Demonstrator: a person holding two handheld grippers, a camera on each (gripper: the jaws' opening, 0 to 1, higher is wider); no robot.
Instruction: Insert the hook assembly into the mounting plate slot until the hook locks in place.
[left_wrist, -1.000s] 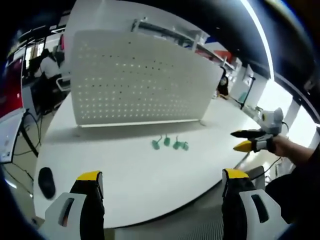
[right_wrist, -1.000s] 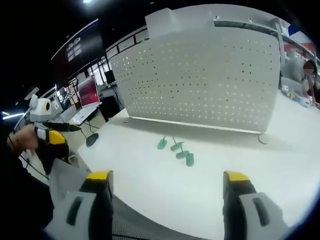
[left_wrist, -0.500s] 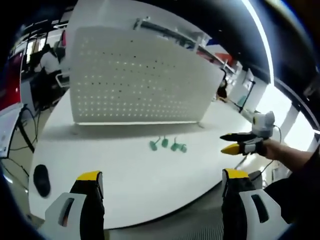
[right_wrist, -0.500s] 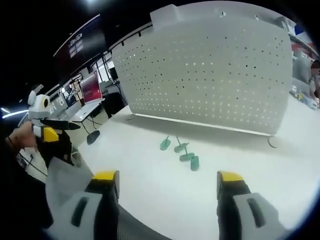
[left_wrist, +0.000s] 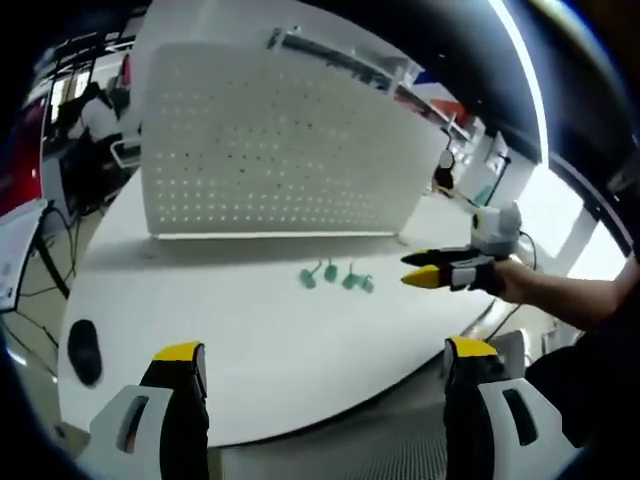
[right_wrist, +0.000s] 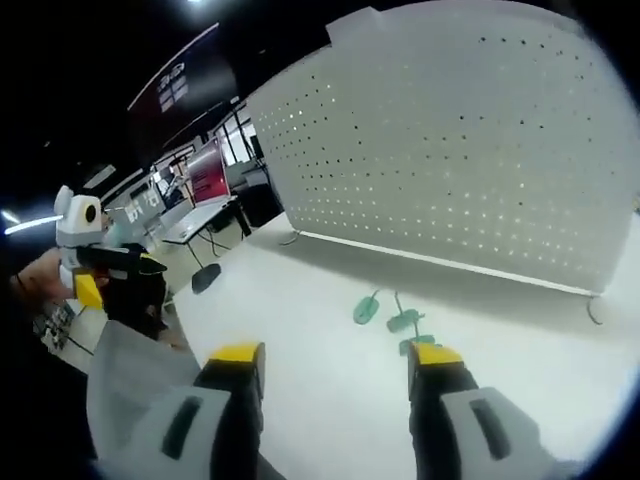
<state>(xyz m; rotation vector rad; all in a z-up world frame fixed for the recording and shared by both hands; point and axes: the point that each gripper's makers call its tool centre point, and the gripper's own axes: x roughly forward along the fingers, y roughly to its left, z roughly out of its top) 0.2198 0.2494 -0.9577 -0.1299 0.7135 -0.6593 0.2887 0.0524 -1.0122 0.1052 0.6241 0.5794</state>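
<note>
Since the earlier frames the right gripper (left_wrist: 432, 272) had advanced over the bench toward the green hooks, and its fingers (right_wrist: 236, 362) had narrowed their gap, though they were still parted and held nothing.

Four green hooks (left_wrist: 336, 279) lay loose in a small cluster on the white bench (left_wrist: 250, 340), in front of the mounting plate and apart from it. In the right gripper view three of them were distinct (right_wrist: 392, 318), the nearest partly hidden behind the right-hand finger tip. None was inserted in the plate.

One white perforated mounting plate (left_wrist: 270, 150) stood upright on the bench behind the hooks, resting on small feet, its face covered in rows of holes (right_wrist: 470, 140).

The left gripper (left_wrist: 325, 365) was held back at the near edge of the bench, its two yellow-tipped fingers wide apart and empty. It also appeared at the left of the right gripper view (right_wrist: 120, 275), held in a hand.

One dark computer mouse (left_wrist: 84, 352) lay on the bench at the left. A person in white (left_wrist: 98, 112) sat at a desk in the background.
</note>
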